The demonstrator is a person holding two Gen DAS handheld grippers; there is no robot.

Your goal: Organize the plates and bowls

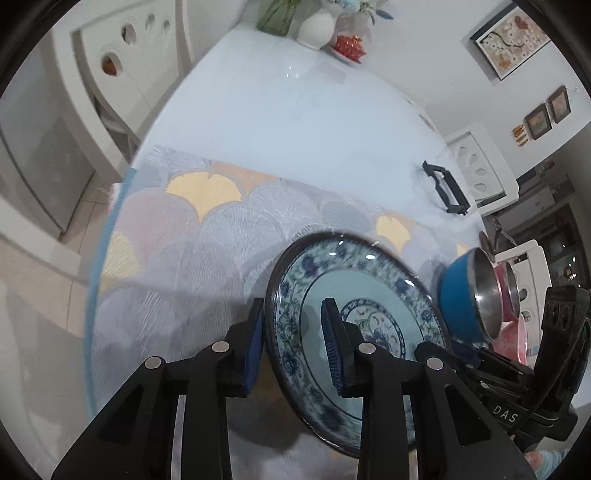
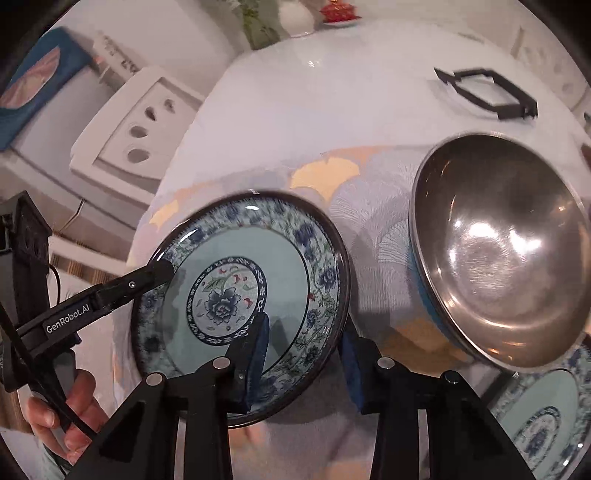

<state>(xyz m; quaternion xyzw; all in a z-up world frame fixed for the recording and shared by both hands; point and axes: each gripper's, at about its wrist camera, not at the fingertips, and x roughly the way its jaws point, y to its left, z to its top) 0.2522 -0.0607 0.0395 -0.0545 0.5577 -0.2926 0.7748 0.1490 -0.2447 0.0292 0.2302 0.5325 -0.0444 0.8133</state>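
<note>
A blue floral plate [image 1: 354, 325] is held tilted above the patterned cloth. My left gripper [image 1: 293, 343] straddles its left rim, one finger behind and one on its face. My right gripper [image 2: 306, 358] straddles the plate's [image 2: 240, 295] near right rim the same way. The left gripper's finger [image 2: 147, 278] shows on the plate's far left rim in the right wrist view. A blue bowl with a steel inside [image 2: 502, 251] stands to the right; it also shows in the left wrist view [image 1: 465, 299]. A second floral plate [image 2: 546, 417] lies at the lower right.
A pink bowl [image 1: 508, 291] sits behind the blue bowl. A black frame-like object [image 2: 487, 94] lies on the white table further back. A white vase [image 1: 317, 26] and a red dish [image 1: 349, 46] stand at the table's far end. White chairs [image 2: 129, 125] flank the table.
</note>
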